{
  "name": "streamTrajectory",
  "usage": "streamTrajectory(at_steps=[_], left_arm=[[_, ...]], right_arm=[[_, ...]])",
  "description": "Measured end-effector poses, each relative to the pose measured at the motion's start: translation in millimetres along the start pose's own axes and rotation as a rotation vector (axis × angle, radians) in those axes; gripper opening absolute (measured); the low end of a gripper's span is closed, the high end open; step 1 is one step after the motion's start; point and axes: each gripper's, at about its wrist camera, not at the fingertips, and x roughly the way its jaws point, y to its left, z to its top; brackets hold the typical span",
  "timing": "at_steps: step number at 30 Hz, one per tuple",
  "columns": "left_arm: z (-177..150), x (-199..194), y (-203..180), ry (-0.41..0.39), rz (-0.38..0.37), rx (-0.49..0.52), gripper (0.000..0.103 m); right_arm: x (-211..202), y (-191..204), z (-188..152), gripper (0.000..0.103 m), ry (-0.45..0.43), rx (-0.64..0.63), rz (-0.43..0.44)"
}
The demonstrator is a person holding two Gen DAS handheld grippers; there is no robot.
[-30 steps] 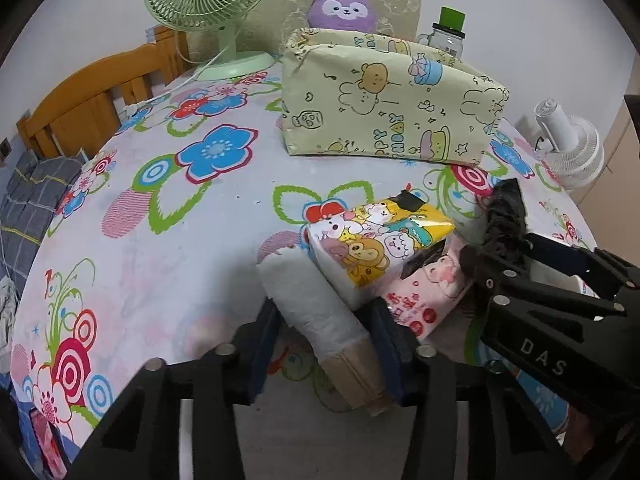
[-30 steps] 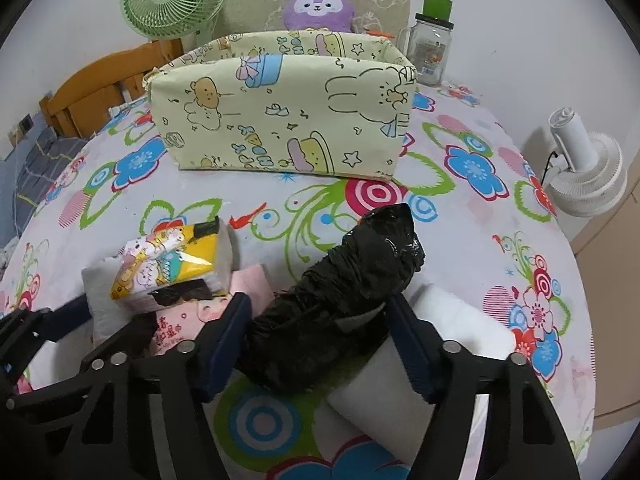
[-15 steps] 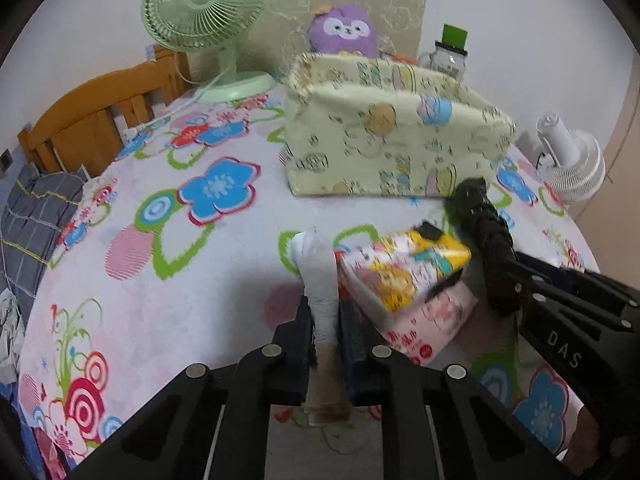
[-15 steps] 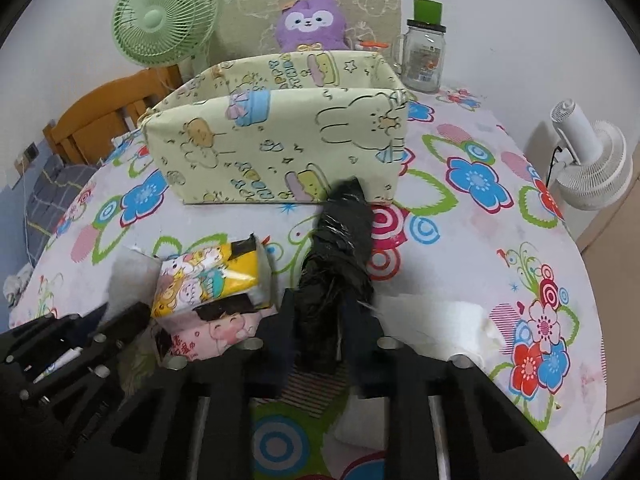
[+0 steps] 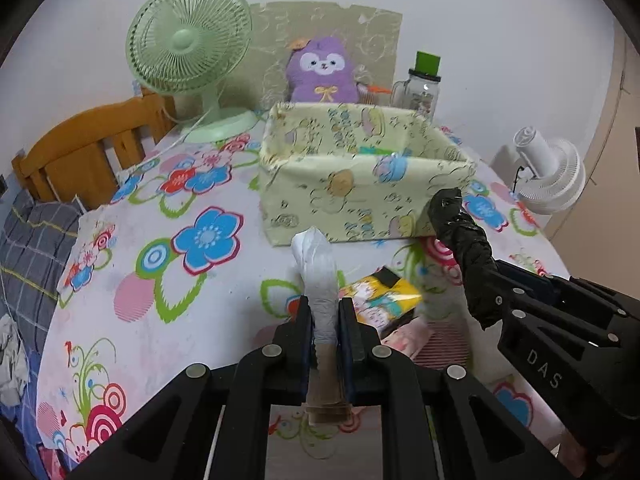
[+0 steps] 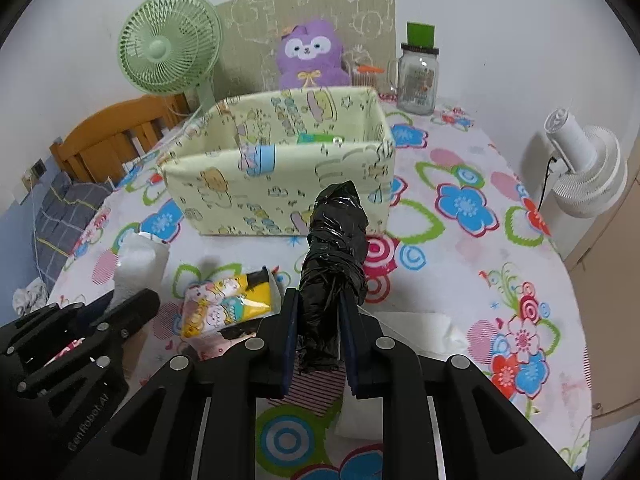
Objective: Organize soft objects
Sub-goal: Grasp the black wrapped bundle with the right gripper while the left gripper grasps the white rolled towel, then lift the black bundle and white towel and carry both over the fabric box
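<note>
While two hand-held grippers are working side by side near the front edge of the flowered tabletop (image 5: 132,340), the left gripper (image 5: 326,334) is clamping a white plastic roll (image 5: 318,280) low on its length, squeezing it thin between the pads. To its right, the right gripper (image 6: 318,330) is pinching a black plastic roll (image 6: 334,264) near its bottom end, its top leaning toward the bin. Both rolls are looking light, crinkly and easily crushed, likely slippery, so a hold near the middle should be steadier than one at the tail. Just beyond, a yellow tissue pack (image 6: 226,306) is lying on a pink pack (image 5: 404,338). Farther back, toward the tabletop's middle, a pale fabric bin (image 6: 280,184) is standing open, apparently the destination.
</note>
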Motion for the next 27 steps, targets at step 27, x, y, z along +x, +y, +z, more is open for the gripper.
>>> streamTrajectory(at_steps=[27], left_arm=[[40, -74, -44, -0.147, -0.045, 0.065, 0.010]], right_arm=[[-91, -5, 32, 0.023, -0.158, -0.030, 0.011]])
